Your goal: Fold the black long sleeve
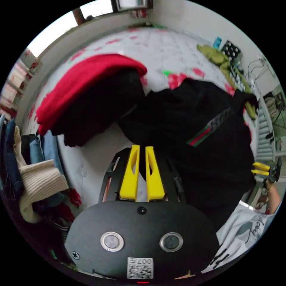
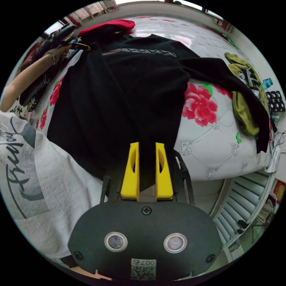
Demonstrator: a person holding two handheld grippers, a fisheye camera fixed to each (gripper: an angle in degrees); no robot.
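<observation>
The black long sleeve [image 2: 125, 89] lies spread on a white flowered bed [image 2: 214, 149]; a red-green stripe and a patterned band cross its chest [image 1: 208, 131]. One sleeve [image 2: 238, 86] trails off toward the bed's side. My left gripper [image 1: 142, 147] is shut on an edge of the shirt, black cloth pinched between the yellow jaws. My right gripper [image 2: 147, 144] is shut on the hem near the bed's edge. The right gripper [image 1: 252, 168] shows at the shirt's far side in the left gripper view. In the right gripper view, the left gripper [image 2: 85, 47] sits at the shirt's far corner, held by a hand.
A folded red garment [image 1: 86, 77] lies on a dark one [image 1: 98, 113] beside the shirt. An olive garment [image 2: 247, 101] lies at the bed's side. A pile with a cream knit [image 1: 35, 178] and denim sits nearby. The person's white printed shirt [image 2: 29, 166] is close to the bed.
</observation>
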